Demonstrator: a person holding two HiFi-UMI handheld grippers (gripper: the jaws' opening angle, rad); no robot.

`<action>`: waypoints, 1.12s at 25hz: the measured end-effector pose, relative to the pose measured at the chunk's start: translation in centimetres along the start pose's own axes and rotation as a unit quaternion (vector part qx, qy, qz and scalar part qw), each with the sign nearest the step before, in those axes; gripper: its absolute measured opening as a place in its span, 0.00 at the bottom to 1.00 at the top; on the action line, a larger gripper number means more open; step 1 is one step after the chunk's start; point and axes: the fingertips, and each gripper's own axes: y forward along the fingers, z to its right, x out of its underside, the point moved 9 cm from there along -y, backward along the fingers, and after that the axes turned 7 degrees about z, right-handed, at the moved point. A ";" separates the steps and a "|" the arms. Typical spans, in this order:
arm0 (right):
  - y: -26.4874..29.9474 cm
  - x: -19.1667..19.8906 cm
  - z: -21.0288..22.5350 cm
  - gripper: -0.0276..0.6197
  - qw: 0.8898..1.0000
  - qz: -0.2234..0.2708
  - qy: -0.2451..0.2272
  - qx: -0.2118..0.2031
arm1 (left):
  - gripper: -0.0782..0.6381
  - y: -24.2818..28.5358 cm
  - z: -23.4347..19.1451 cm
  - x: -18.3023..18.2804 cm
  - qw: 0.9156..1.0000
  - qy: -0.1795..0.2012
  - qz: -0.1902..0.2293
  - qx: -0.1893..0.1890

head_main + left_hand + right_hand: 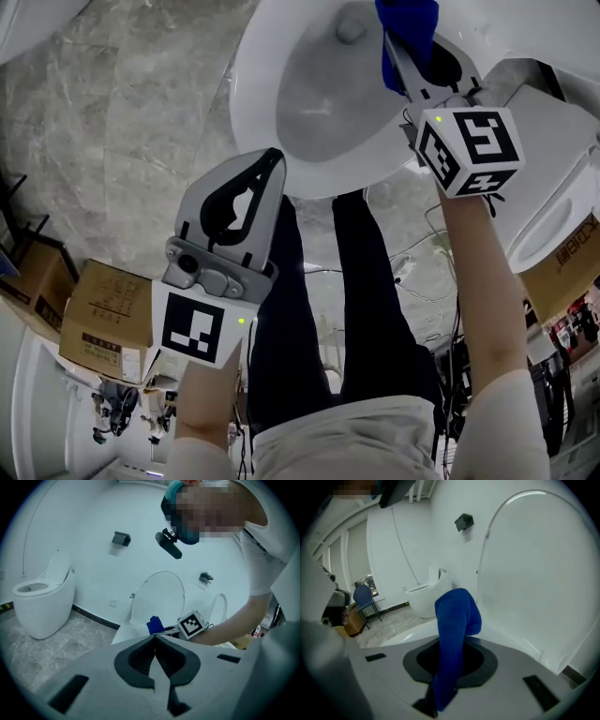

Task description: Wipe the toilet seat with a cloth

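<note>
Currently the right tongs [405, 67] are clamped on a blue cloth [411, 26], whose bunched free end sits at the far rim of the toilet seat [255, 89], beside the raised lid [534, 573]. Soft, light and floppy, it likely wipes best gripped mid-fold with a wad protruding. The left tongs [272, 164] hang closed and empty above the seat's near edge

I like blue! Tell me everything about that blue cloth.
The cloth is deep blue, soft and fuzzy-looking, like a towel. It is bunched into a thick roll. The right tongs are shut on its lower part, and its rounded end sticks out past them. It is held over the back of the toilet, by the raised lid. Whether it touches the toilet is unclear.
</note>
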 end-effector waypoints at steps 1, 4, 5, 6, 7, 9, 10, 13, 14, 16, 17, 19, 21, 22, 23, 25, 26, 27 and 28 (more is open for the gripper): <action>-0.8 -0.1 -0.5 0.13 1.000 0.013 0.000 -0.001 | 0.12 0.0 0.2 0.0 1.000 0.004 -0.002 0.001; -3.1 -0.5 -1.9 0.13 0.999 0.046 -0.004 -0.002 | 0.12 -0.2 0.5 0.1 1.000 0.010 -0.007 0.001; -3.8 -0.5 -2.4 0.13 0.998 0.054 -0.006 -0.004 | 0.12 -0.3 0.5 0.1 1.000 0.011 -0.006 0.000; -4.4 -0.5 -3.0 0.13 0.998 0.062 -0.009 -0.006 | 0.12 -0.4 0.5 0.1 1.000 0.012 -0.005 0.000; -4.9 -0.5 -3.4 0.13 0.998 0.069 -0.010 -0.007 | 0.12 -0.4 0.6 0.1 1.000 0.013 -0.004 -0.001; -5.9 -0.3 -4.3 0.13 0.997 0.081 -0.011 -0.005 | 0.12 -0.4 0.7 0.1 1.000 0.013 -0.002 -0.002; -6.5 -0.2 -4.7 0.13 0.996 0.087 -0.011 -0.004 | 0.12 -0.4 0.8 0.0 1.000 0.014 -0.001 -0.002; -9.1 -0.2 -5.8 0.13 0.994 0.104 -0.009 -0.003 | 0.12 -0.8 2.1 -0.4 1.000 0.017 0.006 0.000; -9.9 -0.2 -6.2 0.13 0.994 0.109 -0.008 -0.003 | 0.12 -1.0 2.6 -0.5 1.000 0.019 0.007 0.000; -10.8 0.2 -7.0 0.13 0.994 0.106 -0.005 -0.007 | 0.11 -1.3 2.8 -0.4 1.000 0.020 0.007 0.001; -11.0 0.6 -7.3 0.13 0.995 0.101 -0.004 -0.009 | 0.12 -1.5 2.8 -0.3 1.000 0.021 0.005 0.001; -11.2 1.2 -7.9 0.13 0.995 0.095 -0.001 -0.009 | 0.12 -1.8 2.6 0.1 1.000 0.020 0.003 0.000; -11.4 1.5 -8.4 0.13 0.995 0.096 0.003 -0.009 | 0.12 -2.2 2.6 0.4 1.000 0.020 0.000 0.000; -11.5 1.6 -8.6 0.13 0.995 0.098 0.004 -0.008 | 0.12 -2.4 2.6 0.5 1.000 0.020 -0.002 0.000; -11.6 1.6 -8.8 0.13 0.995 0.101 0.004 -0.009 | 0.12 -2.5 2.6 0.6 1.000 0.021 -0.002 0.000; -11.8 1.5 -9.1 0.13 0.994 0.105 0.004 -0.011 | 0.12 -2.6 2.6 0.5 1.000 0.022 0.000 -0.001; -11.8 1.3 -9.2 0.13 0.994 0.109 0.003 -0.013 | 0.12 -2.7 2.6 0.4 1.000 0.023 0.001 -0.001; -11.8 1.0 -9.4 0.13 0.993 0.116 0.002 -0.014 | 0.12 -2.8 2.7 0.3 1.000 0.024 0.002 -0.001; -11.8 0.5 -9.6 0.13 0.992 0.124 -0.001 -0.014 | 0.12 -2.8 2.7 0.1 1.000 0.025 0.004 -0.001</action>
